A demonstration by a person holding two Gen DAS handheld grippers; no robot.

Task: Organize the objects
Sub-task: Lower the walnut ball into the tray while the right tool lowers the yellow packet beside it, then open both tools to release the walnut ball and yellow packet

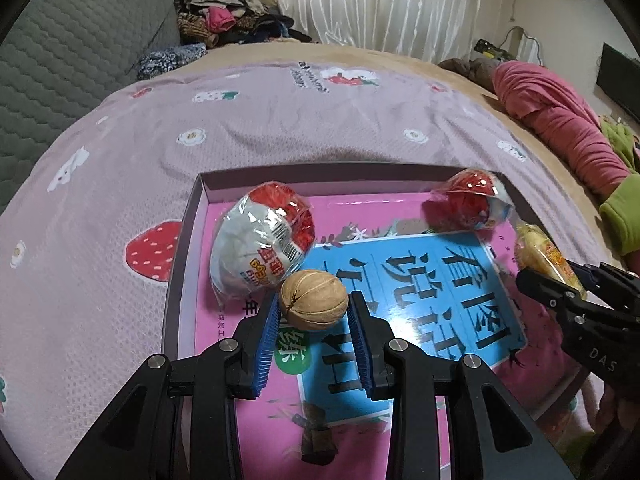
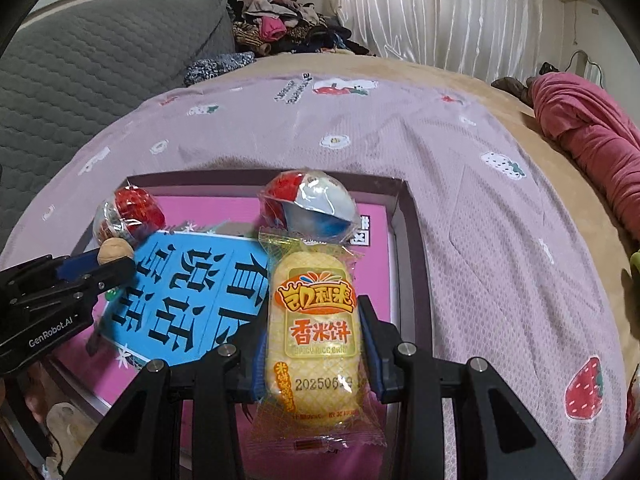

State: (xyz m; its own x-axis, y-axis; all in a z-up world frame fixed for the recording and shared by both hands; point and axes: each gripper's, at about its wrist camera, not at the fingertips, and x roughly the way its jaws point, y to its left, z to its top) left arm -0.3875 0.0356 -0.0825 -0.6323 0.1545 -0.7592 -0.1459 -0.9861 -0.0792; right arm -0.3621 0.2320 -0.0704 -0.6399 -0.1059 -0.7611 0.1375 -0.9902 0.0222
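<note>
My left gripper (image 1: 313,300) is shut on a brown walnut (image 1: 313,297), held over a shallow box (image 1: 182,240) with a pink and blue printed floor. A red-and-white wrapped egg (image 1: 262,240) lies in the box at the far left, touching the walnut's side. A second wrapped egg (image 1: 472,198) lies at the far right corner. My right gripper (image 2: 314,316) is shut on a yellow rice cracker packet (image 2: 314,332), held above the box's right part. The walnut (image 2: 114,251) and left gripper (image 2: 100,268) show at left in the right wrist view.
The box (image 2: 412,248) rests on a lilac strawberry-print bedspread (image 1: 280,120). A grey quilted headboard (image 1: 72,52) and a pile of clothes (image 1: 228,16) are beyond. A pink garment (image 1: 560,116) lies at the right edge of the bed.
</note>
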